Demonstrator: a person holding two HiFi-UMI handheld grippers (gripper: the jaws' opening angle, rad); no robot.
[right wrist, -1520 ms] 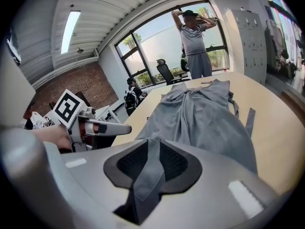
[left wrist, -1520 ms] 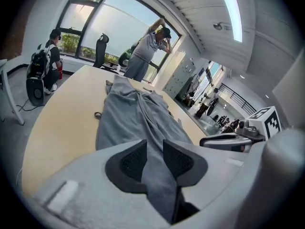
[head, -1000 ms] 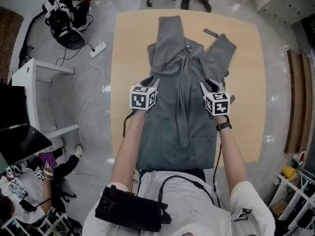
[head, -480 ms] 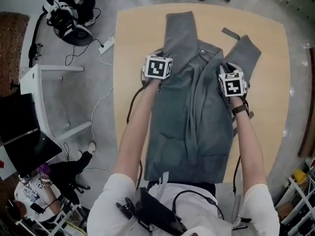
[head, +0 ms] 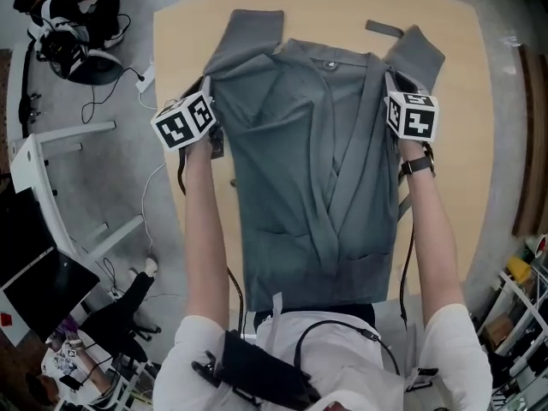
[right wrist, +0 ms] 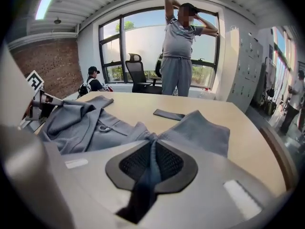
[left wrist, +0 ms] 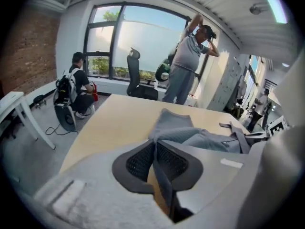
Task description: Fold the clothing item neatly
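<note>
Reaching hem: the grey garment (head: 291, 178) lies front-up along the counter (head: 467, 187), with its lower edge at the near edge, against the person.
Left claw (left wrist: 155, 147): its jaws have just been closing and are clenched on a pinch of shoulder fabric, toward the counter's left edge.
Right claw (right wrist: 151, 149): its jaws have also just been closing and are clenched on the other shoulder's fabric, toward the right edge.
Sleeves: the left sleeve (head: 250, 31) and right sleeve (head: 418, 54) splay beyond the claws toward the far corners.
Loose strip (head: 383, 29): lies apart from the garment, near the far edge.
Step in hand: probably squaring the shoulders before a first fold.
Doing it well: keep both pinches level and draw outward evenly so the crossed, rumpled front panels flatten. Lift little, so the hem stays on the counter.
</note>
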